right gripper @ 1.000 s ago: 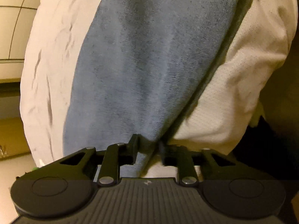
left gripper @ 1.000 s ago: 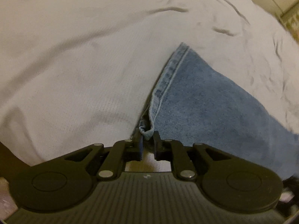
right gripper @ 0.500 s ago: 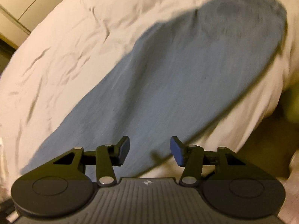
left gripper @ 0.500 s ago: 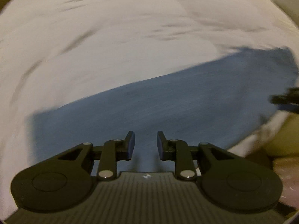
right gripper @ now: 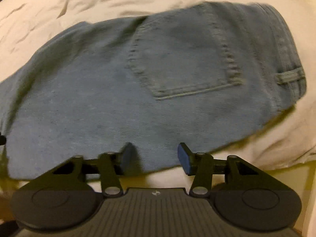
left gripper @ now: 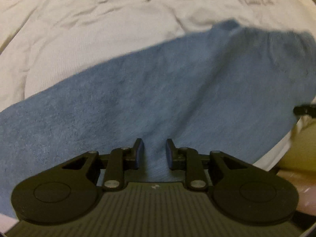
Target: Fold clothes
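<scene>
Jeans (right gripper: 150,90): folded lengthwise across the white bedsheet (right gripper: 59,9), near its front edge; back pocket (right gripper: 183,59) up.
Left claw (left gripper: 152,152): spread a little, empty, above the jeans' leg (left gripper: 138,98).
Right claw (right gripper: 156,156): closing, nothing pinched, over the jeans' near edge.
Risk: I may pinch one layer only (or sheet with it), so the fold drags crooked.
Blur: hems unclear.

This looks like a bedroom in a home. A rumpled white bedsheet (left gripper: 83,29) covers a soft mattress, with blue jeans (right gripper: 158,75) lying on it.
</scene>
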`<state>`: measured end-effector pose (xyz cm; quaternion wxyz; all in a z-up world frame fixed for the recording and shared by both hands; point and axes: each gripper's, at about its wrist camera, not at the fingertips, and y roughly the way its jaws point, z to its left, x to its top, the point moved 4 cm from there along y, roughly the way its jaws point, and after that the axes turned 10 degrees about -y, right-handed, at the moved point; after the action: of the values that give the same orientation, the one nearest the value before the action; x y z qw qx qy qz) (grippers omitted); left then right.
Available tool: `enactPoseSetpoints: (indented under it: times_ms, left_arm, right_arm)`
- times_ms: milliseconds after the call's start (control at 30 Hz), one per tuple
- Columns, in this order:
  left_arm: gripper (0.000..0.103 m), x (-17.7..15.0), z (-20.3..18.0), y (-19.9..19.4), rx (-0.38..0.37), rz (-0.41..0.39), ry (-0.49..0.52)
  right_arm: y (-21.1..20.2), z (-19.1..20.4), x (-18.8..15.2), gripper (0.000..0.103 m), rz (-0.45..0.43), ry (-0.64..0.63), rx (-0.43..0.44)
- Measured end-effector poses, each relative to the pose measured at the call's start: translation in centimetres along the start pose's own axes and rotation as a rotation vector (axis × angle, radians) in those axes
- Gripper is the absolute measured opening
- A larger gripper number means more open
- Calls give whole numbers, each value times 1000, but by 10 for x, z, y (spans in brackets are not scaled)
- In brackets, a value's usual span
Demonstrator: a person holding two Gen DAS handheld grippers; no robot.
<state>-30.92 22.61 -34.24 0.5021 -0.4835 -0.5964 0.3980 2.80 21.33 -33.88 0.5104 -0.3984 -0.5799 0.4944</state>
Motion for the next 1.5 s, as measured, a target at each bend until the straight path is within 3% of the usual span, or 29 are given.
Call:
enactPoseSetpoints:
  times_ms: [67, 200, 267, 333, 400, 533, 733, 767, 833, 900, 933, 1000, 1067, 1200, 1367, 1500]
  left_arm:
    - [20, 18, -15, -11, -29, -31, -10]
    - [21, 49, -49, -7, -59, -63, 9]
    - [21, 52, -65, 16, -28, -29, 44]
    - [20, 49, -75, 37, 48, 57, 77]
    - [19, 55, -83, 29, 25, 38, 93]
    - [20, 80, -91, 5, -67, -20, 70]
    - [20, 127, -102, 22, -81, -24, 50]
    - [21, 133, -103, 25, -92, -19, 41]
    - [23, 144, -106, 33, -115, -7, 23]
    - [24, 153, -109, 44, -136, 16, 6]
    - [26, 155, -110, 50, -151, 38, -5]
    - [29, 159, -112, 62, -184, 84, -27]
    - [32, 163, -117, 76, -216, 122, -34]
    - [37, 169, -131, 99, -320, 205, -35]
    - [34, 171, -140, 119, -474, 342, -83]
    - [34, 170, -141, 131, -523, 417, -131]
  right_arm:
    - [-15, -17, 13, 49, -26, 4, 43]
    - [-29, -52, 50, 62, -97, 17, 36]
    - [-20, -64, 62, 66, -60, -7, 22]
    - [-3, -72, 60, 66, 38, -41, 6]
    - [-1, -78, 60, 64, 71, -38, 24]
    - [-38, -92, 80, 64, -51, 8, 87]
    - [-64, -151, 126, 65, -228, 179, -4]
    - [-65, -162, 130, 65, -240, 211, -29]
    - [-56, -180, 136, 78, -235, 278, -55]
    - [-37, -193, 137, 81, -188, 348, 9]
    - [-26, -197, 137, 81, -153, 382, 65]
    - [-4, -201, 137, 56, -90, 412, 162]
    - [8, -199, 135, 51, -44, 409, 201]
    - [4, -195, 125, 39, -56, 413, 228]
    - [-12, -189, 101, 33, -101, 424, 207]
    - [-22, -190, 74, 32, -107, 470, 213]
